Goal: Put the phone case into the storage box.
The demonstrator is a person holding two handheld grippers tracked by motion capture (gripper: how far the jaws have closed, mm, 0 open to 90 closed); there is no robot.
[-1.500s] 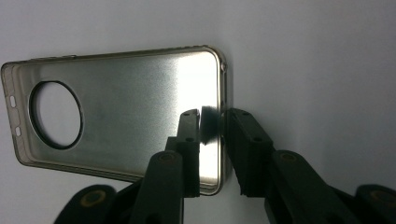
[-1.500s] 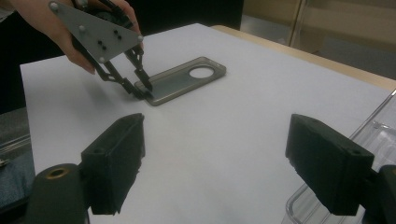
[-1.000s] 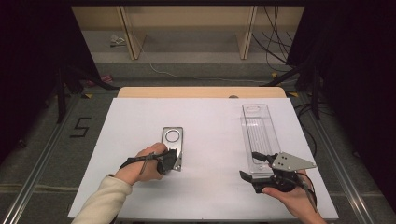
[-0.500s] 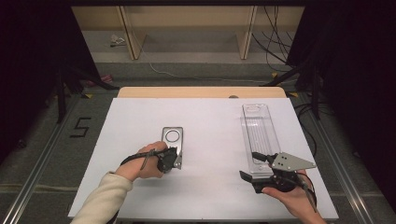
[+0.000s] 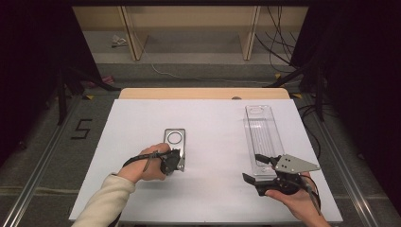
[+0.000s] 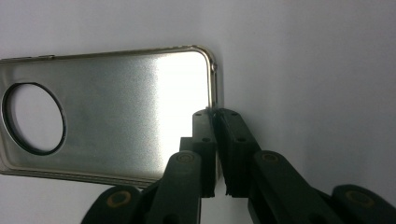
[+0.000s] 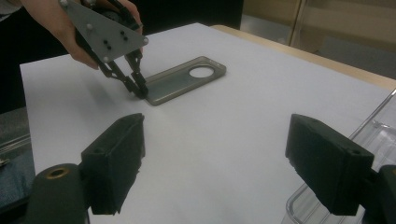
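Two black jaws pinch brushed-metal phone case (image 6: 116, 107) rim.

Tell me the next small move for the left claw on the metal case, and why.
Probably lift slightly. The left claw looks shut on the short rim of the case, which lies flat on the table. The right claw is open beside the clear tray, so the case likely heads there; a small raise would test the thin-edge grip first.
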